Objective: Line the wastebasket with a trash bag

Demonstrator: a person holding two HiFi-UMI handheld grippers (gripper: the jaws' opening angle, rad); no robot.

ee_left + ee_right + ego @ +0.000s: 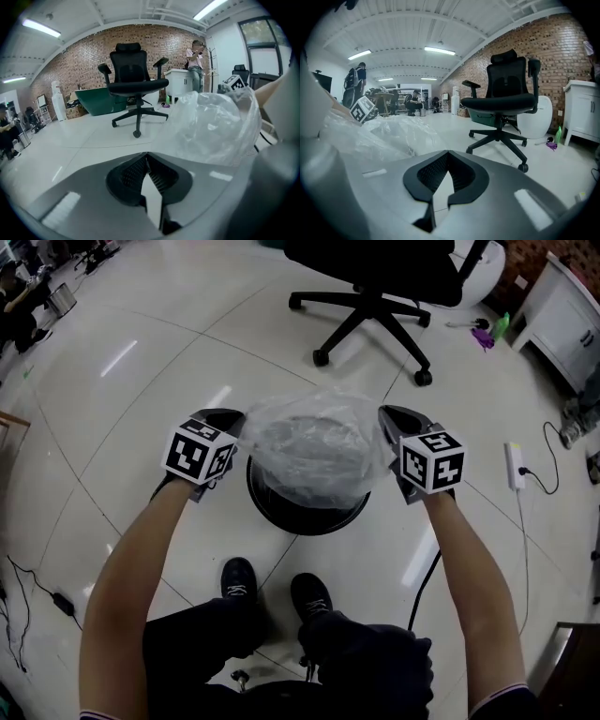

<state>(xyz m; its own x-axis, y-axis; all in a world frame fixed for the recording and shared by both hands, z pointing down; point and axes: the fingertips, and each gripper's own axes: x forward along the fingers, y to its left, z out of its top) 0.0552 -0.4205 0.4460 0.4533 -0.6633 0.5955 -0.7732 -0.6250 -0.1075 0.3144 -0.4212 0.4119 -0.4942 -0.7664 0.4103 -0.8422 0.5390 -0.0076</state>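
Film of the clear trash bag (314, 446) balloons between the two claws in the head view, hanging just over the black round wastebasket (305, 519) and hiding most of its opening. The wastebasket stands on the pale tiled floor (141, 381), just ahead of the person's dark shoes (239, 579). The left claw (236, 418) meets the bag's left edge and the right claw (387, 413) meets its right edge, with the bag stretched across from one to the other. Beyond the basket stands a black office chair (375, 296). A white cabinet (562, 320) is at the far right, and a white power strip (514, 465) lies on the floor to the right.

In the left gripper view, the left claw is closed, its tips drawn together to a point with the thin edge of the trash bag running off from that point. The crumpled bag fills the right half of the frame. The marker cube (236, 82) of the right claw shows over the top of the bag. The office chair stands ahead on the floor, in front of a brick wall (84, 61), and a person (194, 56) stands beside the cabinet.

In the right gripper view, the right claw is likewise closed tight, tips meeting. The bag's film spreads away to the left from it, up to the left claw's cube. The office chair stands ahead to the right, the brick wall behind it and the cabinet at the right edge.
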